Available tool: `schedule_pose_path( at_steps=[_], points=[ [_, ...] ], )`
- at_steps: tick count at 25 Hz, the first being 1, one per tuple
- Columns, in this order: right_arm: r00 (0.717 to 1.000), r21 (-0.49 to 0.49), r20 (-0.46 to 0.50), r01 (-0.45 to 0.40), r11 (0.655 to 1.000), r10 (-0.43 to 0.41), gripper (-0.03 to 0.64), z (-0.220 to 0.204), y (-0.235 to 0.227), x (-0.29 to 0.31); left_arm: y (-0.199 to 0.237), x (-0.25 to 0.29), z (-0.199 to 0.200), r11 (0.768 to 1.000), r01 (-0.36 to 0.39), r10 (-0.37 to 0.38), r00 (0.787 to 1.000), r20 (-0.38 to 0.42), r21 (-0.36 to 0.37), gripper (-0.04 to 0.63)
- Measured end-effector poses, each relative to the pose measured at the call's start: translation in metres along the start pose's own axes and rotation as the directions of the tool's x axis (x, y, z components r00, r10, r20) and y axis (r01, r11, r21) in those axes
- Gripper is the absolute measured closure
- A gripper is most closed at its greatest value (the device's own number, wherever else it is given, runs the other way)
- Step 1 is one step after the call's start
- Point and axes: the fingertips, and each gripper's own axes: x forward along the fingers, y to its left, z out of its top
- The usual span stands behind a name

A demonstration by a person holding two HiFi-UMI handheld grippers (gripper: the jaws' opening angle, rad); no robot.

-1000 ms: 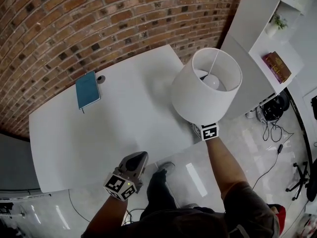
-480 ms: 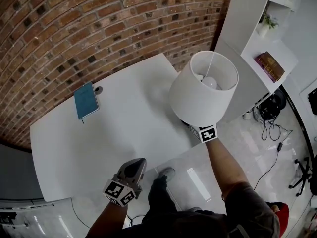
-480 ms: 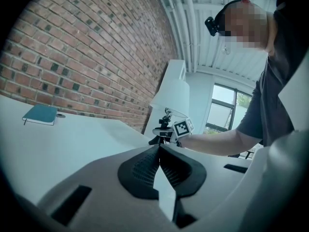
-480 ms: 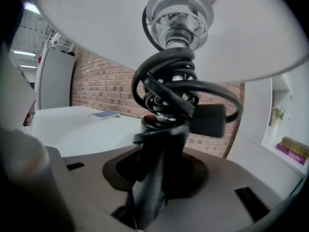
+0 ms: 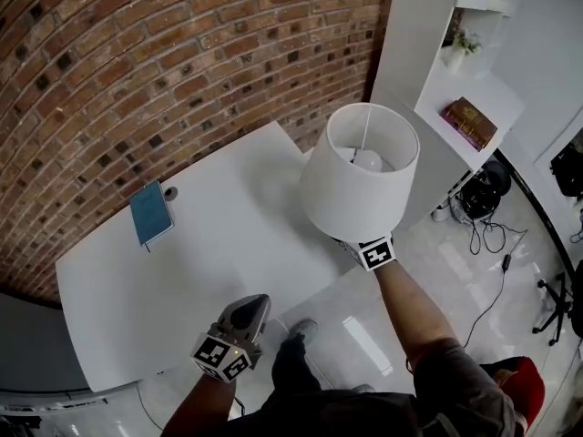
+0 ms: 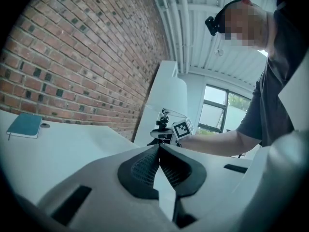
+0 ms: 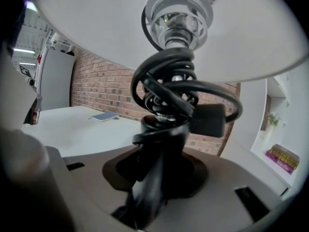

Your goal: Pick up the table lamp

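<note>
The table lamp point(image 5: 360, 176) has a white drum shade and a black stem point(image 7: 166, 129) with black cord coiled round it. It hangs upright in the air over the right end of the white table point(image 5: 209, 244). My right gripper point(image 5: 372, 247) sits under the shade, shut on the stem, and its jaws have just been closing tighter on it. The right gripper view shows the stem clamped between the dark pads point(image 7: 145, 168). My left gripper point(image 5: 253, 303) hovers at the table's front edge, shut and empty, with its pads point(image 6: 145, 166) meeting.
A teal notebook point(image 5: 150, 213) lies at the table's far left, with a small round object point(image 5: 170, 192) beside it. A brick wall stands behind. A white shelf unit point(image 5: 437, 89) holding a book point(image 5: 469, 121) is at the right, and cables lie on the floor point(image 5: 487, 244).
The lamp has risen with my right gripper and now hangs higher over the table's right end. My left gripper has lifted a little, still shut.
</note>
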Motion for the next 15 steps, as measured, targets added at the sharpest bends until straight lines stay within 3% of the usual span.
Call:
schedule_pose_path(
  at_steps=[15],
  points=[
    [0.993, 0.01, -0.04, 0.111, 0.994, -0.111, 0.492, 0.034, -0.067, -0.104, -0.057, 0.059, 0.076, 0.983, 0.165, -0.164, 0.986, -0.014, 0.084, 0.592]
  ],
)
